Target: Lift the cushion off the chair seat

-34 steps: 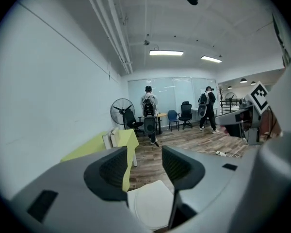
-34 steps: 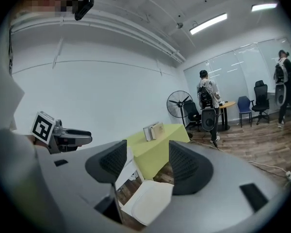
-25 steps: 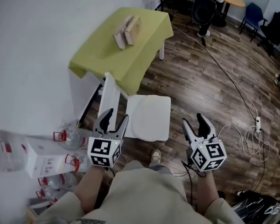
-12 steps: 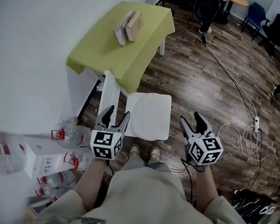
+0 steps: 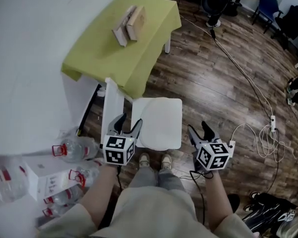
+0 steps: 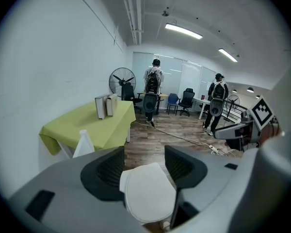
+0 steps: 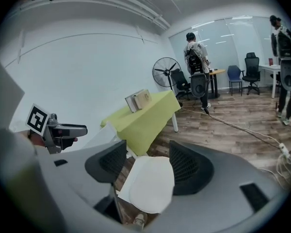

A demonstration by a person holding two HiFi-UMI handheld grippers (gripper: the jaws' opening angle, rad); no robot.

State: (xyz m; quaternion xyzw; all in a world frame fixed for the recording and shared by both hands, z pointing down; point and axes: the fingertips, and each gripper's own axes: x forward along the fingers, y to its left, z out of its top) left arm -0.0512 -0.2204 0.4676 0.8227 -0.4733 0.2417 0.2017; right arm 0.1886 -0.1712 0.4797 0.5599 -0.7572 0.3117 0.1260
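Observation:
A white cushion (image 5: pixel 161 123) lies flat on the seat of a white chair (image 5: pixel 177 103), whose backrest (image 5: pixel 111 105) stands at the left. My left gripper (image 5: pixel 129 121) hangs beside the seat's left front corner. Its jaws have just been opening wider and nothing is between them. My right gripper (image 5: pixel 198 128) is open and empty, just off the seat's right front corner. In the left gripper view the cushion (image 6: pixel 148 195) shows low between the open jaws of the left gripper (image 6: pixel 144 165). The right gripper view frames the cushion (image 7: pixel 148 186) below the right gripper (image 7: pixel 146 163) in the same way.
A table under a green cloth (image 5: pixel 121 43) with two boxes stands behind the chair. Water bottles (image 5: pixel 72 148) and a white carton (image 5: pixel 44 175) lie at the left wall. Cables and a power strip (image 5: pixel 273 120) cross the wood floor at the right. People with backpacks (image 6: pixel 153 89) stand far off.
Both grippers have sunk and come closer to the chair seat's front corners. The left gripper's jaws stand a little wider apart than before.

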